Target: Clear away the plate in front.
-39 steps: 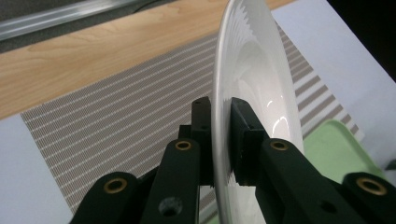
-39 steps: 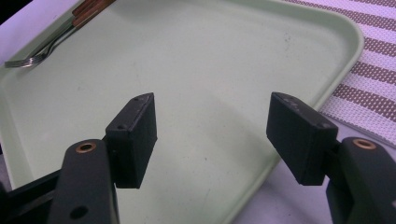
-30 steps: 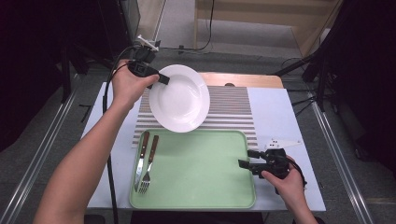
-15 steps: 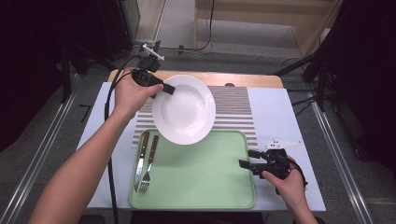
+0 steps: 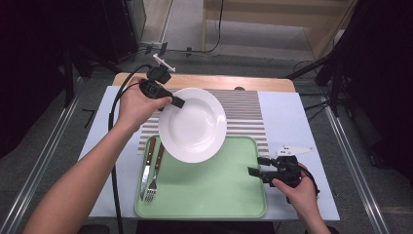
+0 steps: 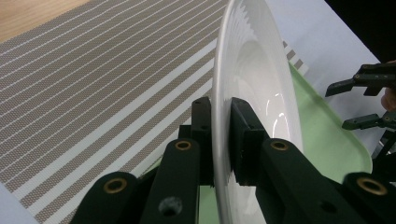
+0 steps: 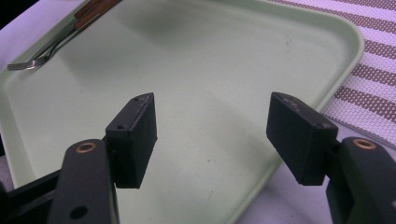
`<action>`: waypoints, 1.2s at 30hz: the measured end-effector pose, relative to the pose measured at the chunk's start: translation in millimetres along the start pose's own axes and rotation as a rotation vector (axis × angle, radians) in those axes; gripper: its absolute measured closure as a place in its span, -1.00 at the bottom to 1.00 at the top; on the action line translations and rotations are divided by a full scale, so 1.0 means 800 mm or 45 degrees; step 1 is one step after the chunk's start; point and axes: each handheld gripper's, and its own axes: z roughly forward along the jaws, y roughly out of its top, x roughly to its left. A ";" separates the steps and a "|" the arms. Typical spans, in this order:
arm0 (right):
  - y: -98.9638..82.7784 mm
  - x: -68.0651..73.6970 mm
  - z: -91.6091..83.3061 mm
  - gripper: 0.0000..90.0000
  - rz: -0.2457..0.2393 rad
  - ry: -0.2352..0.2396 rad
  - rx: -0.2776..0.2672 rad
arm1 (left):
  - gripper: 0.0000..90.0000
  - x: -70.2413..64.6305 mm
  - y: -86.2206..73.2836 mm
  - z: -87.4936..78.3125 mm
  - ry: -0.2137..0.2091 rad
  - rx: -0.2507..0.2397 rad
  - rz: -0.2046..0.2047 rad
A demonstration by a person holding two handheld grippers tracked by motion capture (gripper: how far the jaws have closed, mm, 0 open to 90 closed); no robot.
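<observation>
Gripping white plate [image 5: 193,126] rim, left claw [image 5: 178,103] holds it tilted above striped mat [image 5: 246,114] and green tray [image 5: 214,190]; right claw [image 5: 257,165] open at tray's right edge.

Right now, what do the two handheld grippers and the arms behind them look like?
Both grippers are black. The left gripper trails a black cable along a bare forearm and has a small white fitting on top. The right gripper carries a pale grey three-cornered plate. Up close, each has flat rectangular pads on black links with brass-coloured pivot rings. No sleeves are visible.

White plate [image 6: 254,79] in hand-held gripper [image 6: 221,135]
</observation>
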 end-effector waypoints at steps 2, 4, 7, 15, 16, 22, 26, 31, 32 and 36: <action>0.000 0.000 0.000 -0.27 0.001 0.001 -0.001 | 0.79 -0.003 -0.002 0.003 -0.021 0.014 0.007; 0.000 0.000 0.000 -0.27 0.002 0.002 0.000 | 0.79 -0.008 -0.004 0.005 -0.022 0.026 0.027; 0.000 0.000 0.001 -0.27 0.001 0.001 0.001 | 0.79 -0.015 -0.005 0.006 -0.017 0.035 0.050; 0.000 0.000 0.001 -0.27 -0.001 0.001 0.002 | 0.79 -0.030 -0.008 0.011 -0.062 0.063 0.083; 0.000 0.000 0.002 -0.27 -0.001 0.004 0.003 | 0.79 -0.032 -0.008 0.013 -0.066 0.072 0.085; 0.000 0.000 0.002 -0.27 -0.004 0.005 0.003 | 0.79 -0.045 -0.011 0.022 -0.059 0.098 0.122; 0.000 0.001 0.002 -0.27 -0.002 0.006 0.001 | 0.79 -0.049 -0.015 0.026 -0.064 0.099 0.128; 0.000 0.001 0.002 -0.27 -0.002 0.007 0.008 | 0.79 -0.053 -0.022 0.033 -0.098 0.117 0.138; 0.000 0.001 0.002 -0.27 -0.002 0.008 0.009 | 0.79 -0.054 -0.024 0.034 -0.101 0.114 0.140; 0.000 0.002 0.002 -0.27 0.000 0.011 0.008 | 0.79 -0.056 -0.032 0.040 -0.096 0.110 0.144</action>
